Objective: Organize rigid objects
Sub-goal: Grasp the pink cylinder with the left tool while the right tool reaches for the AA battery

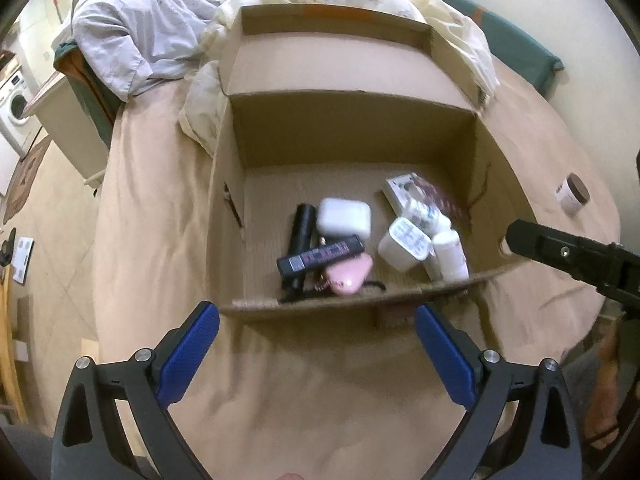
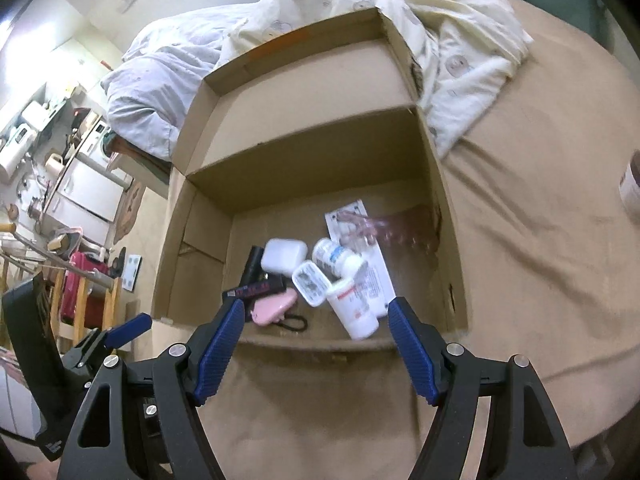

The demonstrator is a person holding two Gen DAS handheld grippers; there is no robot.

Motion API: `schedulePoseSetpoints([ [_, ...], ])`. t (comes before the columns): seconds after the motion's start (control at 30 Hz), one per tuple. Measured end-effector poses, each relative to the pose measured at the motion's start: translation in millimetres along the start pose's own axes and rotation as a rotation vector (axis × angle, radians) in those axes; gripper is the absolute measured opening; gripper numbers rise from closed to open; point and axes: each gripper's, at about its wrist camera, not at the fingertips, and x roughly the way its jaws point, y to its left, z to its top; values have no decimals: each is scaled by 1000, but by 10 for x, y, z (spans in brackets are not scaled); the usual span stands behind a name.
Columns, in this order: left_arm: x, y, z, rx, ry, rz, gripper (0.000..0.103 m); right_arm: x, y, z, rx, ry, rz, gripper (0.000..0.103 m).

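Observation:
An open cardboard box [image 1: 352,132] [image 2: 304,156] lies on a tan-sheeted bed. Inside it are a white case [image 1: 344,218] [image 2: 283,256], a black cylinder [image 1: 302,228], a black bar with pink print [image 1: 320,258] [image 2: 256,290], a pink device [image 1: 346,276] [image 2: 274,309], white bottles and tubs [image 1: 404,244] [image 2: 352,312] and a flat packet [image 1: 436,196] [image 2: 352,216]. My left gripper [image 1: 318,320] hangs open and empty above the box's near edge. My right gripper [image 2: 316,316] is also open and empty near that edge; its black body [image 1: 572,256] shows in the left wrist view.
A brown-lidded jar [image 1: 572,194] [image 2: 632,184] lies on the sheet to the right of the box. Crumpled pale bedding [image 1: 168,20] [image 2: 460,40] is piled behind the box. Floor and furniture [image 2: 72,184] lie off the bed's left side.

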Motion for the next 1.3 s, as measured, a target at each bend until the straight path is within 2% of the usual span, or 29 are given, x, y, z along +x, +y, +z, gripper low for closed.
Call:
schedulePoseSetpoints([
  [0.1, -7, -50, -73, 25, 8, -8, 98, -41, -89, -158, 14, -17, 19, 78],
  [0.17, 8, -83, -123, 50, 17, -3, 98, -101, -155, -244, 37, -41, 0, 78],
  [0.27, 89, -110, -150, 84, 46, 8, 98, -191, -314, -302, 131, -66, 63, 78],
  [0.3, 128, -110, -154, 90, 55, 13, 98, -192, -368, -308, 153, -60, 78, 78],
  [0.43, 320, -126, -193, 113, 112, 60, 98, -29, -558, -344, 212, 28, 40, 78],
  [0.53, 465, -191, -225, 132, 160, 54, 98, 73, -679, -379, 256, 79, 44, 78],
  [0.63, 567, -325, -210, 131, 160, 40, 98, 127, -779, -378, 285, 95, 38, 78],
  [0.73, 684, -492, -172, 119, 161, -19, 98, 185, -832, -364, 314, 108, 45, 78],
  [0.87, 902, -647, -125, 82, 178, -54, 98, 232, -848, -351, 330, 119, 65, 78],
  [1.03, 1150, -740, -124, 52, 229, -64, 98, 268, -846, -364, 323, 137, 67, 78],
  [1.2, 1293, -786, -163, 53, 255, -12, 98, 280, -880, -357, 333, 146, 74, 78],
  [1.27, 1287, -784, -171, 38, 247, -12, 95, 282, -874, -354, 333, 145, 79, 78],
  [1.3, 1282, -772, -176, 36, 248, -2, 90, 287, -869, -349, 331, 146, 80, 78],
])
